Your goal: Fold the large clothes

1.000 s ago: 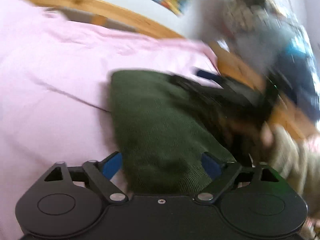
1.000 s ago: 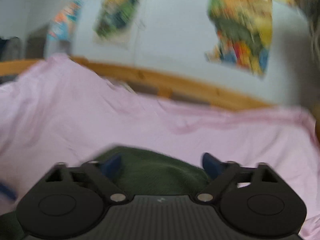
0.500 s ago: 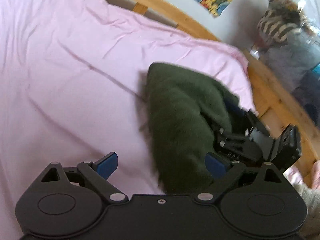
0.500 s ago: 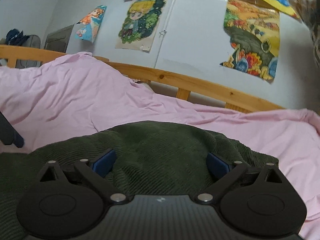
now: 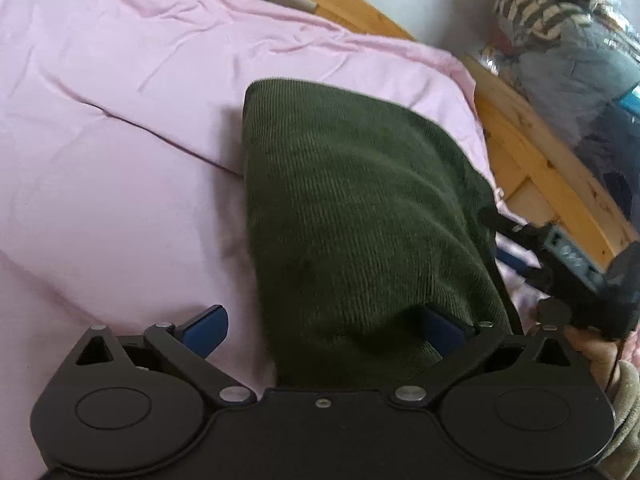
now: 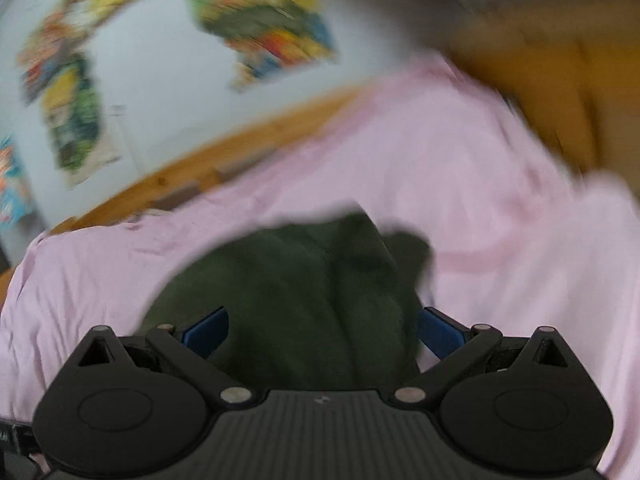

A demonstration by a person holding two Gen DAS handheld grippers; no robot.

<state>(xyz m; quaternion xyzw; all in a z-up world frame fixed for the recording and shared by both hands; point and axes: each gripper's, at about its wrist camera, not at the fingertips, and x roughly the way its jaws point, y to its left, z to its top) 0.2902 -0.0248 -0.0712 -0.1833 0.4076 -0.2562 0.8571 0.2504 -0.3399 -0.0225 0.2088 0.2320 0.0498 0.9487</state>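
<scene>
Both grippers stood spread wide over the bed. From the left wrist view, the left gripper (image 5: 324, 328) had just been opening its jaws; they gaped, the blue pad (image 5: 206, 326) at 8 o'clock hanging clear over the pink sheet (image 5: 120, 160), the other pad at 4 o'clock tucked against the near edge of the dark green ribbed garment (image 5: 352, 200). The cloth lay partly between the jaws, loose, with nothing pinching it. The garment lay as a folded slab on the sheet, running from the middle of the view up toward 12 o'clock, its left edge straight and its far corner squared. Beyond it, from 11 to 3 o'clock, ran the wooden bed frame (image 5: 520, 132). At 3 o'clock the right gripper (image 5: 576, 264) showed from the side, just beside the garment's right edge, with a hand (image 5: 592, 356) in a beige sleeve at 4 o'clock.

The right wrist view was blurred. There the right gripper (image 6: 322, 328) had likewise just been opening, its jaws wide, and the green garment (image 6: 304, 292) bunched loosely between them without being clamped. Pink sheet (image 6: 460, 180) surrounded it, and colourful posters (image 6: 264, 24) hung on the pale wall from 10 to 12 o'clock.
</scene>
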